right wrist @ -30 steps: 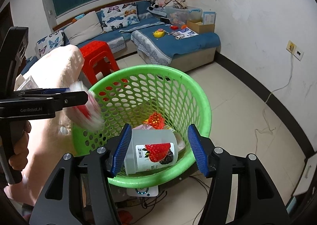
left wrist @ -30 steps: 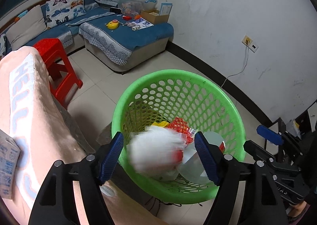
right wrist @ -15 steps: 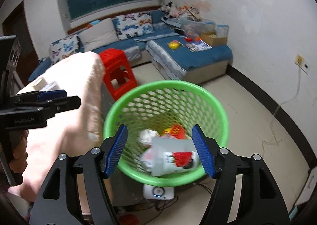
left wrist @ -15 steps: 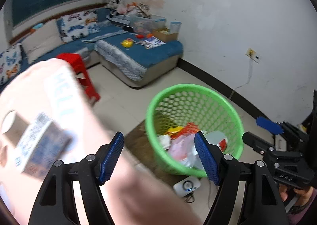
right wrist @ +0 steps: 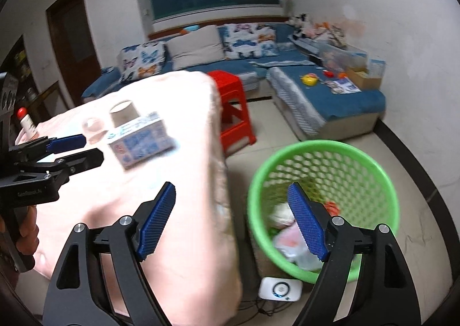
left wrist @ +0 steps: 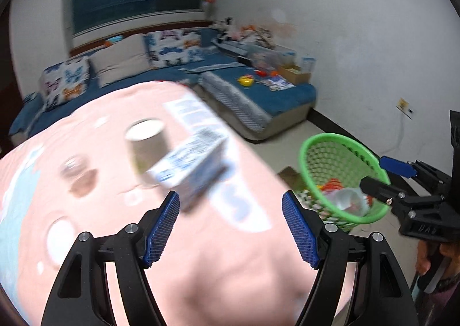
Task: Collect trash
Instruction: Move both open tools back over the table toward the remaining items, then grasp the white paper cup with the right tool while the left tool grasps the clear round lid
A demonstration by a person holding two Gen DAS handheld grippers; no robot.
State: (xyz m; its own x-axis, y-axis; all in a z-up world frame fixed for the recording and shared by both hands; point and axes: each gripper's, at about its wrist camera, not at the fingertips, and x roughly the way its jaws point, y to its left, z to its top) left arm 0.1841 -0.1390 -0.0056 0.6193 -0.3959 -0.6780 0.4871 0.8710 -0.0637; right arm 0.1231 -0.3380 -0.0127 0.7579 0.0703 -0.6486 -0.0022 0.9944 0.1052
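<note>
Pink cloth is covering the surface point(right wrist: 184, 239), sofa point(right wrist: 330, 101) sitting behind. I'm holding my left tongs point(left wrist: 230, 228) wide, nothing in them; my right tongs point(right wrist: 230, 219) are opening, empty too. Green basket point(right wrist: 382, 179) is standing on the floor off the surface's right edge, already holding wrappers. Blue-white carton point(right wrist: 141, 139) is lying near the far left part of the surface, paper roll point(right wrist: 123, 113) just behind it. Risk: I'm judging that a rushed grab could be knocking the roll or sliding the carton on loose cloth. Carton is looking light, boxy, blurred.
</note>
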